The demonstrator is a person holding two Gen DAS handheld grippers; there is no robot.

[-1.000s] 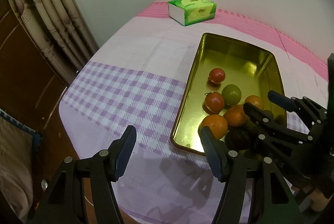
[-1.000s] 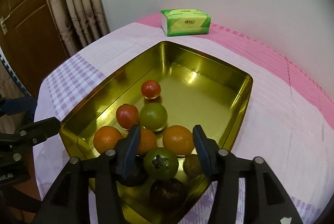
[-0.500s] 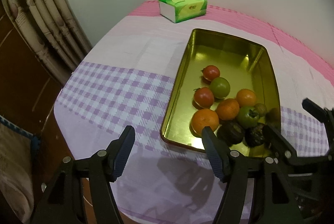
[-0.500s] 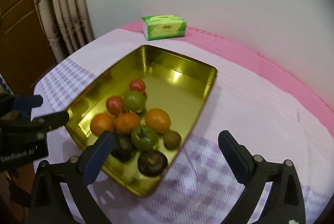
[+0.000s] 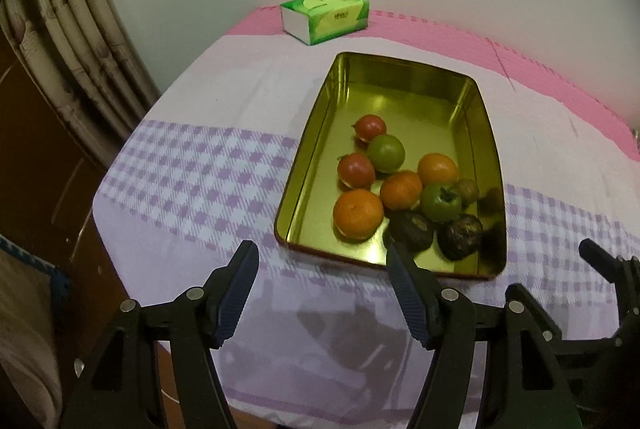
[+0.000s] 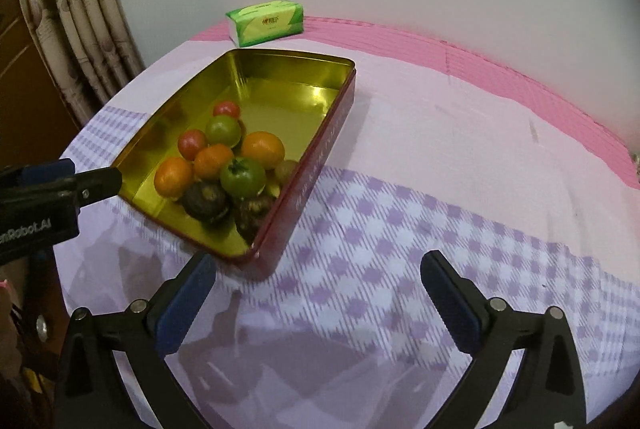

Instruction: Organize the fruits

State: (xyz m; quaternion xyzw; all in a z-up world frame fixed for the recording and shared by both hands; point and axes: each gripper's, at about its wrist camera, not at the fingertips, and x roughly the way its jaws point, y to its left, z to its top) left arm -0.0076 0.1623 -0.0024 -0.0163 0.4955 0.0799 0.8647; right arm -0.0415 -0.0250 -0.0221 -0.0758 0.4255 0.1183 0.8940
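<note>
since every fruit sits in the gold tin, hold both open grippers, left gripper and right gripper, clear (nothing gripped).

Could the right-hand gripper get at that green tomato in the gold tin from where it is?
Probably yes. The right gripper is open and empty, and the green tomato sits uncovered near the tin's closer end, though neighbouring fruit crowd it.

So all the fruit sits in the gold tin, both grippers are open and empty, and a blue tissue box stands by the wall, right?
Nearly. The tissue box is green, not blue, as the right wrist view shows. The rest holds: the fruit lies in the tin, and the left gripper and right gripper are open and empty.
</note>
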